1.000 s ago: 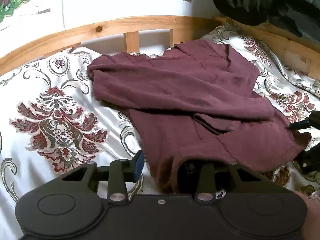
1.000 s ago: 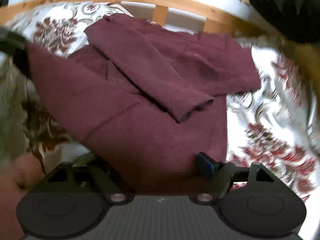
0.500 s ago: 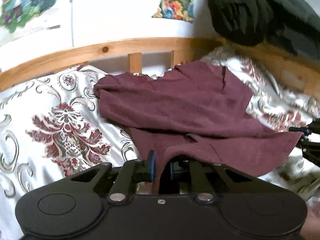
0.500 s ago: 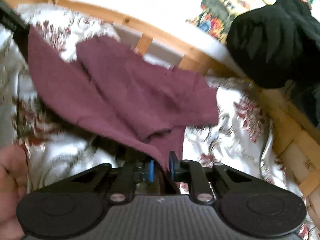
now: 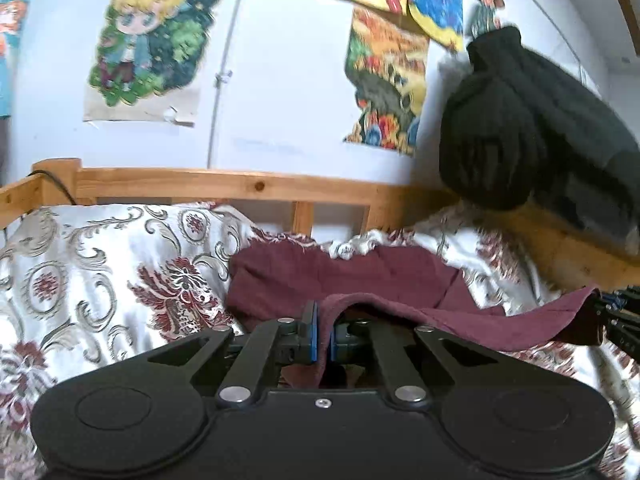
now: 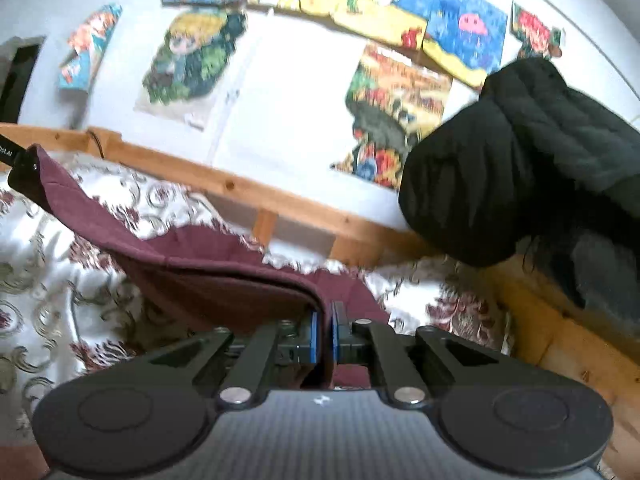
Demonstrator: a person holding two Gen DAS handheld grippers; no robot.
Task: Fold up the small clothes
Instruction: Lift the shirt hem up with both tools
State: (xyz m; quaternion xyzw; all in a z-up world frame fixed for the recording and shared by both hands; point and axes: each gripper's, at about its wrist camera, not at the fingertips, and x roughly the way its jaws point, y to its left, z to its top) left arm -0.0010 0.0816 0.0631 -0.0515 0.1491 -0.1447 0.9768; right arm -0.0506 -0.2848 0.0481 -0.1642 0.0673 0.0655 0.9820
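Two grippers each pinch one bottom corner of the dark red top [image 5: 360,276]. The left gripper [image 5: 321,334] has its blue pads [image 5: 313,338] pressed together on the cloth. The right gripper [image 6: 324,334] is pinching the cloth too, with the hem caught between its pads.

Most of the top lies just in front of both grippers, on the flowery bedspread [image 5: 100,264]. Its near edge is lifted off the bed and stretches like a little bridge from one gripper to the other. In the right wrist view the left gripper shows far off to the left, with the cloth pulled tight up to it. The far part of the top rests near the wooden bed rail [image 5: 224,184]. A black puffy jacket [image 5: 532,128] hangs over the rail, up and to the right of the grippers.

This looks like the step where the bottom of the top gets folded up over the rest. Next, both grippers likely need to carry the lifted edge forward together, keeping it level and tight. Then they should lay it down near the far edge and let go.
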